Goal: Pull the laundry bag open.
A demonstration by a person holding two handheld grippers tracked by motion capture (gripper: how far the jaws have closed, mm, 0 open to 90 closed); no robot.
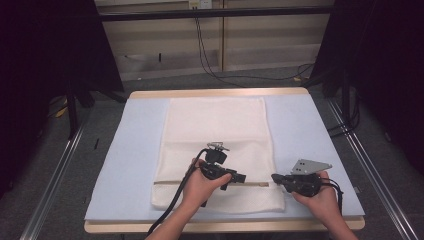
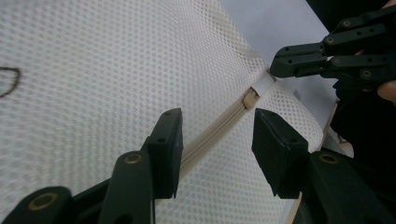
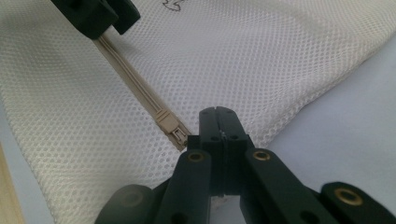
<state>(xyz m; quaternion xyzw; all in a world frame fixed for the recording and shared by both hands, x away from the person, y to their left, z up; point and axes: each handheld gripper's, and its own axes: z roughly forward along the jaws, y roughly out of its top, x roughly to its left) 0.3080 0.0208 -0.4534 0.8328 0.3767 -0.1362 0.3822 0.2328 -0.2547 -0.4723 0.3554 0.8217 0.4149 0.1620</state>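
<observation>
A white mesh laundry bag (image 1: 215,125) lies flat on the pale blue pad (image 1: 132,150). Its beige zipper (image 1: 167,183) runs across the near end. My left gripper (image 1: 241,177) hovers over that zipper, jaws open and astride the zipper line (image 2: 210,135), pads clear of it. The zipper slider (image 2: 251,98) sits just ahead of the left gripper (image 2: 217,126). My right gripper (image 1: 275,177) is shut on the bag's edge at the zipper's right end. In the right gripper view its jaws (image 3: 218,114) meet beside the slider (image 3: 169,125), with the left gripper (image 3: 100,16) farther along the zipper.
The pad covers a wooden table (image 1: 215,93) whose front edge lies just behind my hands. Dark curtains (image 1: 45,45) stand at both sides. Cables (image 1: 210,65) trail over the floor beyond the table. Metal rails (image 1: 55,170) run along the floor on each side.
</observation>
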